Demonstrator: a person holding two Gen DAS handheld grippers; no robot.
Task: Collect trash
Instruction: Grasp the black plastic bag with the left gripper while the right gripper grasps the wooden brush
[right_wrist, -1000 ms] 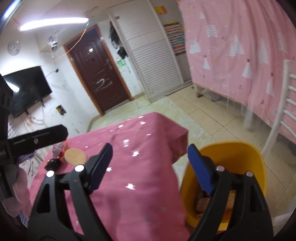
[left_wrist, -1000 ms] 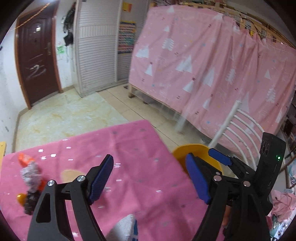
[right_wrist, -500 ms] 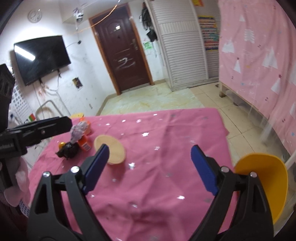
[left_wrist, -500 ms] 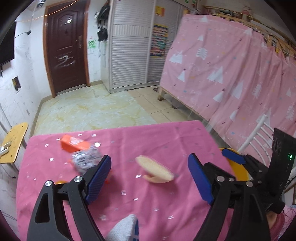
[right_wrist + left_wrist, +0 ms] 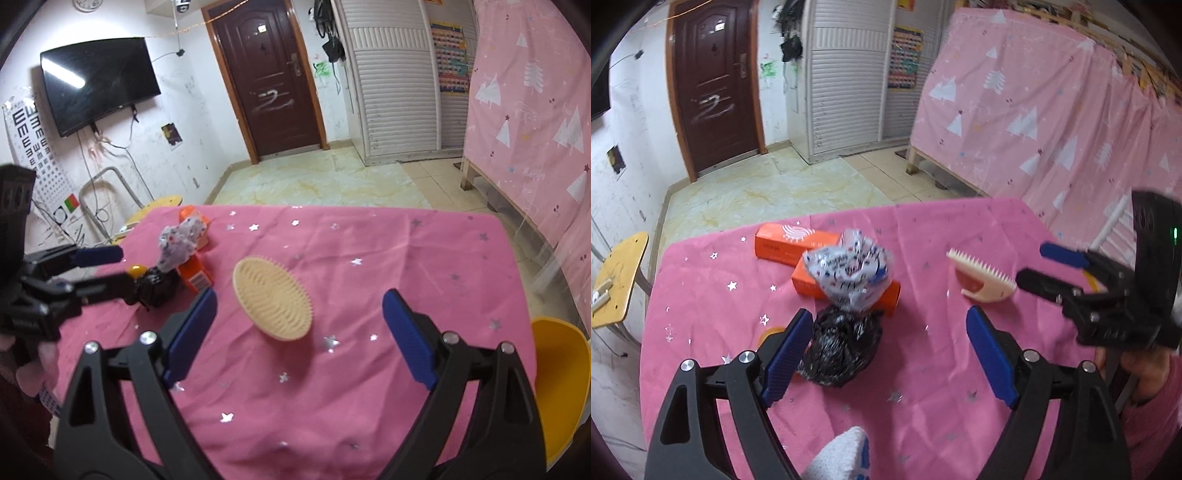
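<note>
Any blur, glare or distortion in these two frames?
Left wrist view: fisheye bends the door; the right tongs at the edge look smeared. Right wrist view: glare streak on the TV; the brush stays sharp, the corners go dark.

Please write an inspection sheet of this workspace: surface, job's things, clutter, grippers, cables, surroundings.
Surface: pink star-printed tablecloth, wrinkled.
Job's things: crumpled black plastic bag, white patterned plastic bag on two orange cardboard boxes; yellow plastic bin off the table's edge.
Clutter: beige oval bristle brush.
Grippers: left gripper open; right gripper opening; both empty.
Cables: loose wires under the wall television.
Surroundings: brown door, pink curtain.
</note>
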